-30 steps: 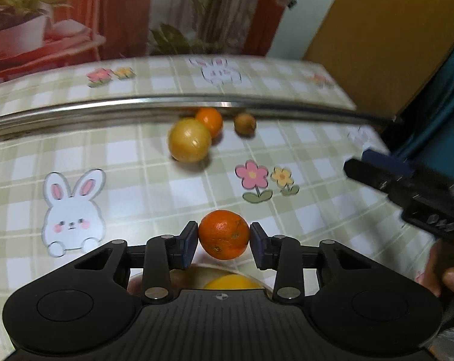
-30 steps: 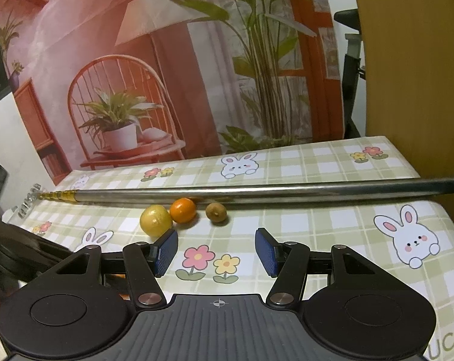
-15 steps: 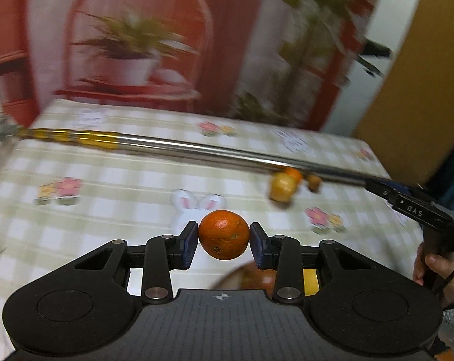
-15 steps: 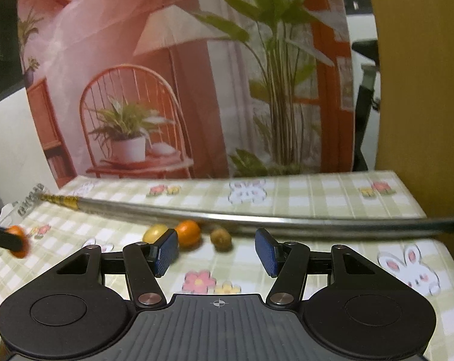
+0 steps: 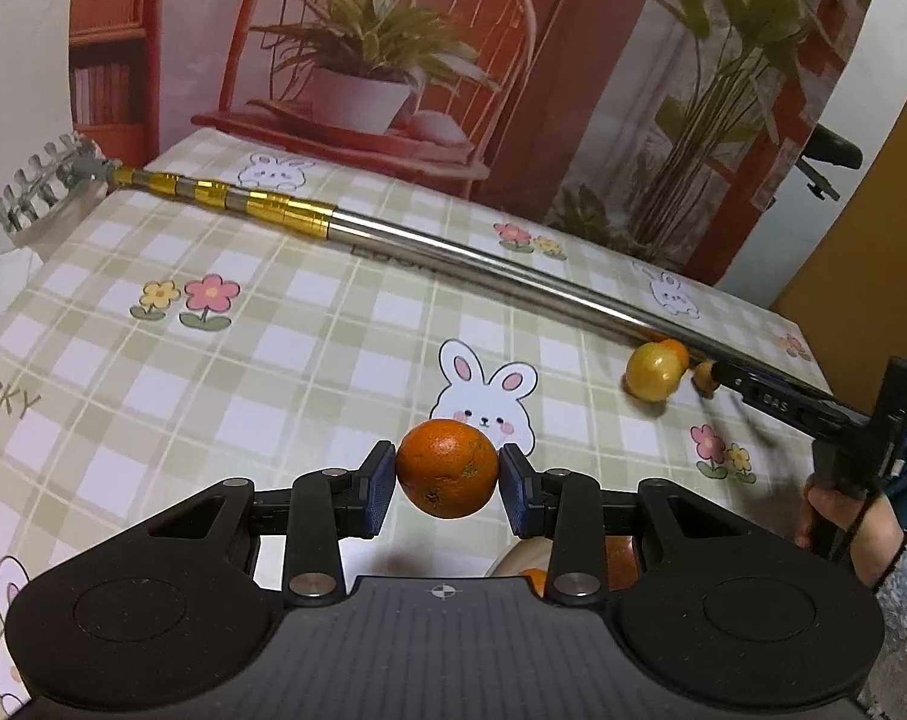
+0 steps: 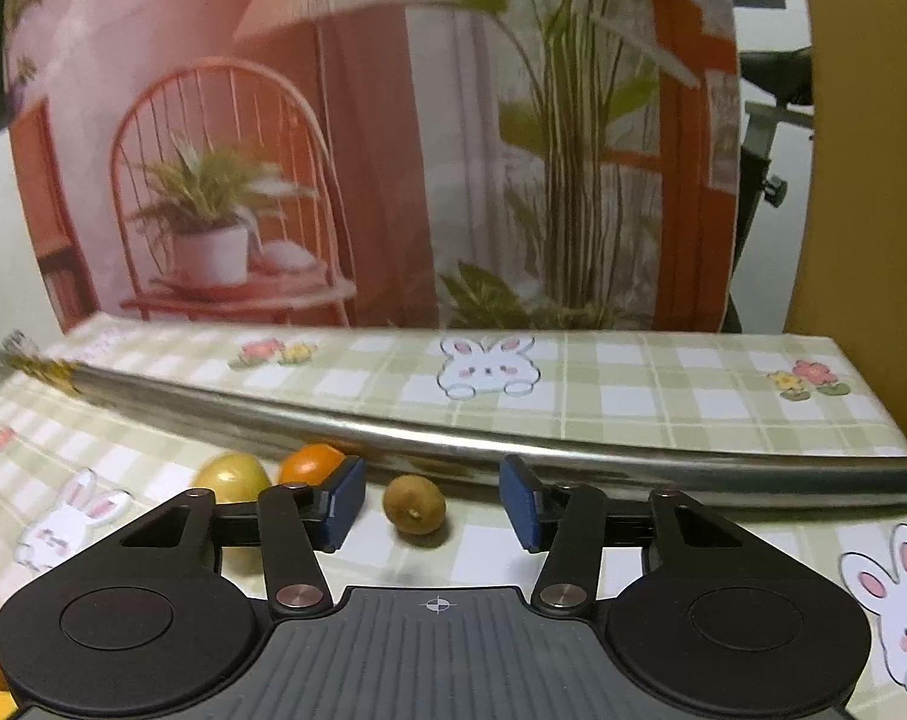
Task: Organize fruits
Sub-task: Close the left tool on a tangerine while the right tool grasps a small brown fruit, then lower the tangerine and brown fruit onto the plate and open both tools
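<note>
The left gripper [image 5: 447, 471] pinches a round orange mandarin with dark specks on its skin [image 5: 447, 467] between its two blue pads, and the fruit hangs above the checked green and white tablecloth with rabbit and flower prints [image 5: 309, 372]. Under this gripper, close to its body, some more orange and yellow fruit [image 5: 620, 558] shows, but it is mostly hidden and I cannot tell in what it lies.

The right gripper [image 6: 432, 504] has its jaws spread wide and holds nothing. Between its fingertips, on the cloth, lies a small brown round fruit [image 6: 414, 504]. To the left of it are a smaller orange fruit [image 6: 310, 463] and a yellow round fruit [image 6: 230, 477], near each other and partly behind the left finger. All three lie just beside a long shiny metal pole with gold bands near its far end [image 6: 513, 450], which goes across the table. In the left wrist view the pole [image 5: 465, 255] ends at a small metal rake head [image 5: 45, 186] at the table corner, and the yellow fruit [image 5: 654, 372] sits just beside its other part
</note>
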Available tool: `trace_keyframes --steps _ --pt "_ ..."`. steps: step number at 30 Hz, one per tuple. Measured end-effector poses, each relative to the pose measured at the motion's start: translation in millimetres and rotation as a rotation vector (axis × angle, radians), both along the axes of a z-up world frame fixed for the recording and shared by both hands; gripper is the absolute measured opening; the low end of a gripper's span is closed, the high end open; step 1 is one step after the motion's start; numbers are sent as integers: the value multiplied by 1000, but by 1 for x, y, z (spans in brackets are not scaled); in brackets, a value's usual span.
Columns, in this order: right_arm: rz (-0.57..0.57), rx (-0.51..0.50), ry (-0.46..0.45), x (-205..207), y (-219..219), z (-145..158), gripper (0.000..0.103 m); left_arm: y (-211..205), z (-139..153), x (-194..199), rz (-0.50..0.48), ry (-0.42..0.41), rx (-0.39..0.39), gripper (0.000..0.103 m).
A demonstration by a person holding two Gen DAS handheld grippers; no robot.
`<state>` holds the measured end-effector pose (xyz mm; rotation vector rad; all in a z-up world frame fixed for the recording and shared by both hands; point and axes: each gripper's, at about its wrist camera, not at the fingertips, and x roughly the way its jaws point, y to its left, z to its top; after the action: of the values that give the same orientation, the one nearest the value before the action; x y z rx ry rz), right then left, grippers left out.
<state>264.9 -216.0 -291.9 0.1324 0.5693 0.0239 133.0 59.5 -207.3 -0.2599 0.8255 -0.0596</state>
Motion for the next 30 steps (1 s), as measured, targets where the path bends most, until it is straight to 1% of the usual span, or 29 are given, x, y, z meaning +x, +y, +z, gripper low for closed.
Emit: trace_keyframes --steps 4,8,14,17,21,23,30 --pt "5 -5 45 14 4 -14 42 -1 -4 -1 -9 3 -2 39" --pt "15 2 69 21 6 -21 38 -7 -5 -3 -29 -1 4 39" --pt "33 3 93 27 10 -22 26 -14 -5 -5 -69 -7 -7 39" --pt "36 15 92 25 11 -20 24 -18 -3 -9 -100 -11 -18 39" --pt "43 38 75 10 14 -11 24 -26 0 -16 -145 -23 -25 39" --pt "56 49 57 -3 17 -1 24 -30 1 -20 -167 -30 -29 39" --pt "105 115 -21 -69 30 34 24 -48 4 -30 -241 -31 -29 39"
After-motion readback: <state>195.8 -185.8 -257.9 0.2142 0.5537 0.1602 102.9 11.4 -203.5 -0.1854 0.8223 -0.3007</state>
